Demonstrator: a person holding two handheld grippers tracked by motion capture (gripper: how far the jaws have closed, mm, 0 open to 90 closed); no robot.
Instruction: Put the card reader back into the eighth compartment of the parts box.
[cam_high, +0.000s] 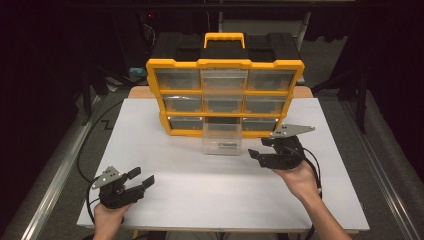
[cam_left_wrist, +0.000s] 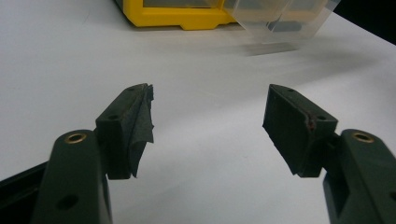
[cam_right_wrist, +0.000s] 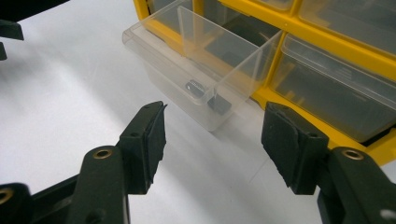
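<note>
A yellow and black organizer cabinet (cam_high: 225, 95) with clear drawers stands at the back of the white table (cam_high: 175, 170). Its bottom middle drawer (cam_high: 222, 137) is pulled far out and tips down onto the table. In the right gripper view that clear drawer (cam_right_wrist: 201, 70) holds a couple of small dark parts (cam_right_wrist: 218, 104). My right gripper (cam_high: 256, 156) is open just right of the drawer front, empty. My left gripper (cam_high: 141, 179) is open near the front left of the table, nothing between its jaws. The drawer (cam_left_wrist: 275, 21) lies far ahead in the left gripper view.
The cabinet's yellow handle (cam_high: 224, 37) sticks up at the top. Cables trail from both grippers off the table's front edge. Metal rails (cam_high: 55, 175) run along both sides of the table. Bare white surface lies between the two grippers.
</note>
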